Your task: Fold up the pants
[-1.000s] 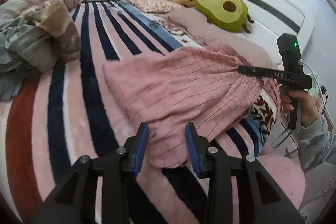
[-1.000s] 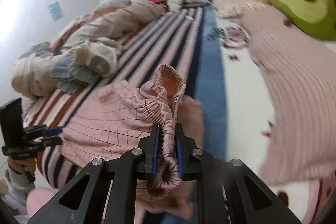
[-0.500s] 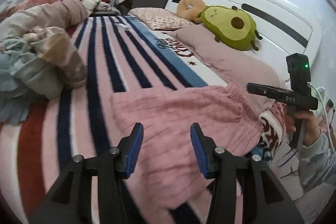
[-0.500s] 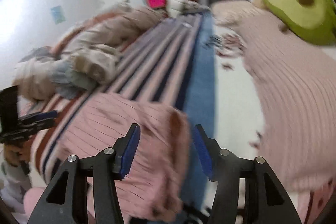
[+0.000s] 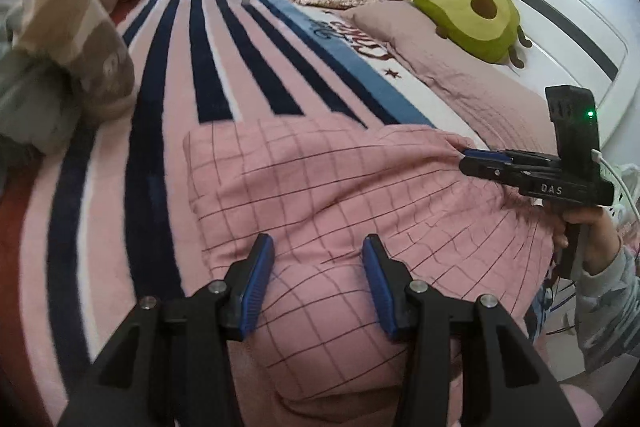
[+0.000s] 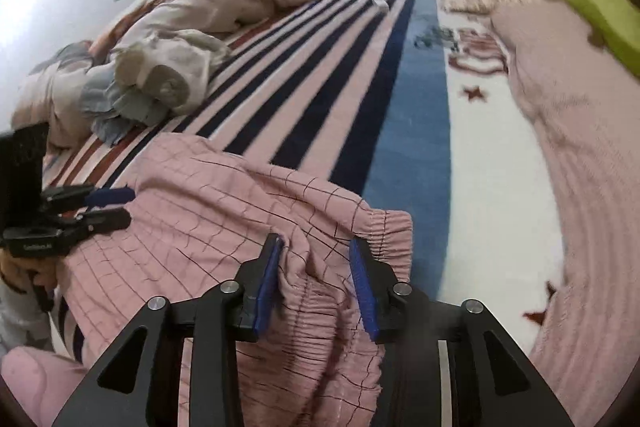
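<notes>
Pink checked pants [image 5: 360, 195] are spread on the striped bed [image 5: 168, 75]. Both claws are held wide open and empty: the left claw [image 5: 318, 283] over one end, the right claw [image 6: 316, 287] straddling the bunched waistband [image 6: 384, 235]. Crumpled bedding [image 6: 160, 67] and an avocado plush [image 5: 468, 11] are seen farther back.

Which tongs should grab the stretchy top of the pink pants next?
Right, probably. The right tongs are open with the bunched waistband of the pink pants just ahead. The left tongs are open over plain fabric.
</notes>
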